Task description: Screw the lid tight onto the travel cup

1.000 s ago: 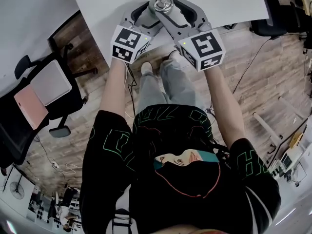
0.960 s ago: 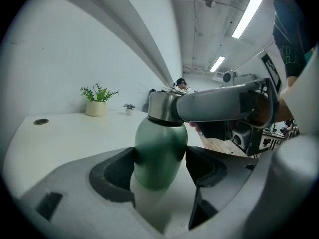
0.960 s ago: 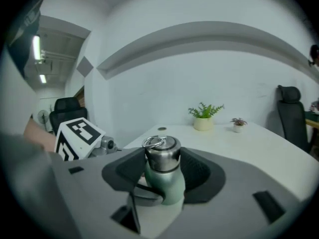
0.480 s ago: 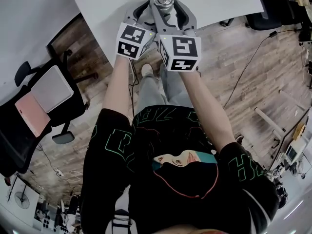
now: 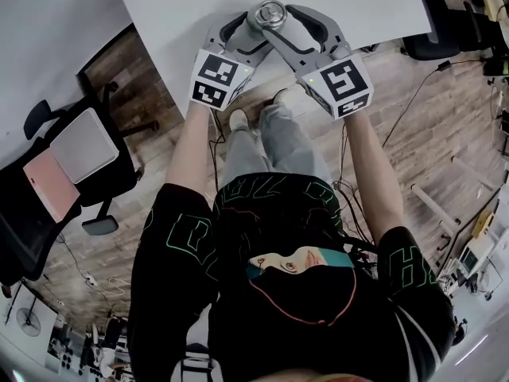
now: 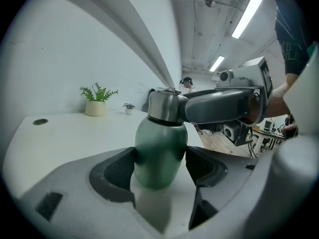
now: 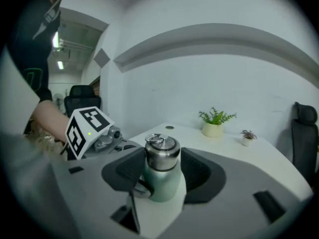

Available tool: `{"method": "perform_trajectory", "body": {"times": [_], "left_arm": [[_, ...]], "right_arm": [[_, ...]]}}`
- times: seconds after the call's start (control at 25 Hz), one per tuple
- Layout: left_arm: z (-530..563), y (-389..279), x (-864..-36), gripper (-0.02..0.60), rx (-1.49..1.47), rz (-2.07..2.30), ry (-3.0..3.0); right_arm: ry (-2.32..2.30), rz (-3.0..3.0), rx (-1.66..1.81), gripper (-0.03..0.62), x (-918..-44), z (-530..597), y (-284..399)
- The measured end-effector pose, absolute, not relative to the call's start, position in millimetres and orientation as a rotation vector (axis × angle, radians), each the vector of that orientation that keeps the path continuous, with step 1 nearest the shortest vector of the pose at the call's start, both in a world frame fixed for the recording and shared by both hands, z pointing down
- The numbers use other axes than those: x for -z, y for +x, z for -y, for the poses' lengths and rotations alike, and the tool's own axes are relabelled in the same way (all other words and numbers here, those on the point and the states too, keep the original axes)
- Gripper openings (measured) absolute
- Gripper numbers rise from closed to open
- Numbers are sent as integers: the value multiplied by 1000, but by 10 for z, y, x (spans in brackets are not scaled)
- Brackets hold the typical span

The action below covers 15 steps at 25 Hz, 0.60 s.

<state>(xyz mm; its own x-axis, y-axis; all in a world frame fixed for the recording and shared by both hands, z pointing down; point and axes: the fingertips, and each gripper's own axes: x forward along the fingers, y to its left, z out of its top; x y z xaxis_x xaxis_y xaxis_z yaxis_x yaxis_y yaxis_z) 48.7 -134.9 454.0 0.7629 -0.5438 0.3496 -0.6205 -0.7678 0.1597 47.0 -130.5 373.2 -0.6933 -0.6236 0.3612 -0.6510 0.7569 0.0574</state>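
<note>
The travel cup (image 6: 159,143) stands at the near edge of the white table (image 5: 183,6). The left gripper (image 6: 160,171) clamps its smooth green body; the right gripper (image 7: 162,172) grips the steel lid (image 7: 162,151). It looks rigid and probably slippery, so the body is best held low and the lid by its rim

"What's the cup (image 6: 159,153) like?"

"Smooth, coated green, with a soft satin sheen. Its lid (image 7: 162,152) is bare brushed steel, brighter and glossier."

"And the table (image 5: 183,6)?"

"White, smooth, matt, with barely a reflection. The floor (image 5: 445,118) is wood planks, brown with a visible grain."
</note>
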Motion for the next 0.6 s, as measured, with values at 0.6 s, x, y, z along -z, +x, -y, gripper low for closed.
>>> {"method": "perform_trajectory", "body": {"times": [0.6], "left_arm": [[1329, 467, -4558, 328, -435, 883, 2710]], "right_arm": [[691, 2708, -124, 230, -3791, 1347, 393]]}}
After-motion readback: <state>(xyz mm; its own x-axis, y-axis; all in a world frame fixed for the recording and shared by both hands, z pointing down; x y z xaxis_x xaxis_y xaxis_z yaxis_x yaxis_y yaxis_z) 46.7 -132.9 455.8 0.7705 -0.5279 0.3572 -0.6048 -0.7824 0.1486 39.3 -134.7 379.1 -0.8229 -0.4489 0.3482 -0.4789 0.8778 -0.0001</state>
